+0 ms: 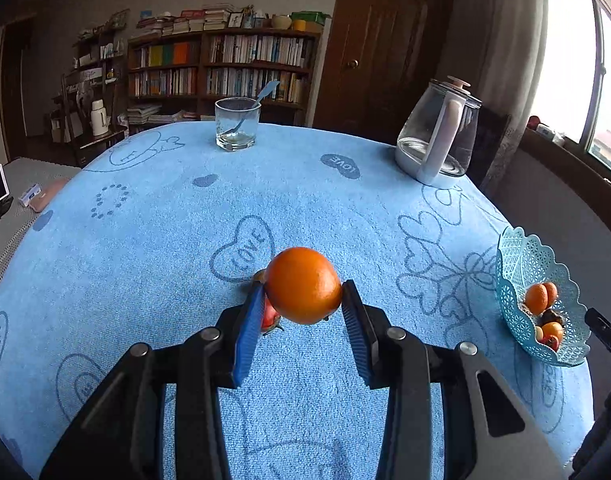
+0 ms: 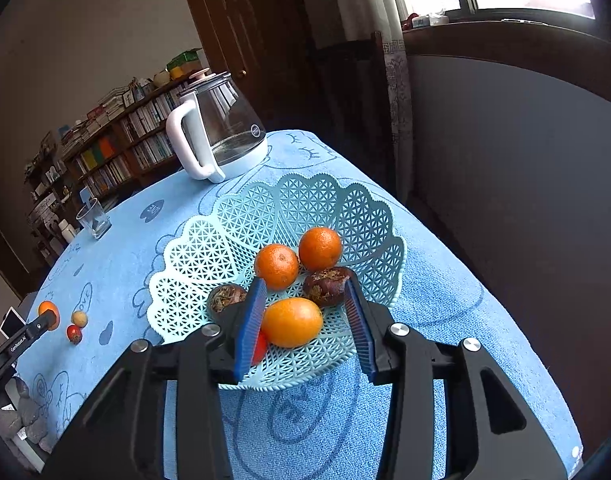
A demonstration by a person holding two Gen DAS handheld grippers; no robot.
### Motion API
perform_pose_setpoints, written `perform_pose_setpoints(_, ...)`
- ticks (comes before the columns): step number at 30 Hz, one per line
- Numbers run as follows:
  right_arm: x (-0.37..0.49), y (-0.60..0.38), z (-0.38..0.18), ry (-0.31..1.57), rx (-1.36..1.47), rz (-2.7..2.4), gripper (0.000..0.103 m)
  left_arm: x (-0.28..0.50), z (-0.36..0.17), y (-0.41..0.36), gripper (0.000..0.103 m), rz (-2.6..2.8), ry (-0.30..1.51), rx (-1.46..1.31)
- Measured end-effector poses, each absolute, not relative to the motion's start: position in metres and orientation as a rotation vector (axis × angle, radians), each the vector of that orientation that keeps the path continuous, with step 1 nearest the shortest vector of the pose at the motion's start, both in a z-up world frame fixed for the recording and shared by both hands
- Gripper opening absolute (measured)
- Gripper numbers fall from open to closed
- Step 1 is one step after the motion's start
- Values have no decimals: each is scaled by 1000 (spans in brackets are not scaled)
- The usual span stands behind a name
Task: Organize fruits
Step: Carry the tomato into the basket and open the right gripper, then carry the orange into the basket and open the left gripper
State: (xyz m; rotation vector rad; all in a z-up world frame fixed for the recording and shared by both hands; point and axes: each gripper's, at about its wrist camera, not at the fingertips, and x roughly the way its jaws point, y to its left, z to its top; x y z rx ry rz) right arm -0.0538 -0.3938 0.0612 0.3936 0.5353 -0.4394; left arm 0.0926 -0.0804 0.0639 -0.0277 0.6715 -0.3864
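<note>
The surface (image 1: 145,240) under its blue towel fills most of both views. In the right wrist view the pale blue lattice basket (image 2: 225,240) sits at centre, its scalloped rim fanning toward the upper frame. The kettle (image 2: 217,132) stands above it, handle turned left.

The left gripper (image 1: 303,296) pinches an orange (image 1: 303,285) between its fingers, at centre frame, lifted above the towel; the fruit is near round, no clear long axis.

The right gripper (image 2: 305,304) has its fingers spread over the basket, an oval orange fruit (image 2: 291,322) lying loose between them, long axis running left to right.
</note>
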Motion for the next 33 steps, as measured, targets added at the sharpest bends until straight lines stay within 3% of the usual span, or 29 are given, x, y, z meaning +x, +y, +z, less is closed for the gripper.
perform_pose_setpoints(23, -61, -394, 52, 464, 330, -450, 54, 40, 73, -225, 40, -671, 675, 154)
perform_pose_setpoints(33, -65, -400, 49, 450, 359, -450, 57, 40, 69, -232, 40, -675, 679, 162)
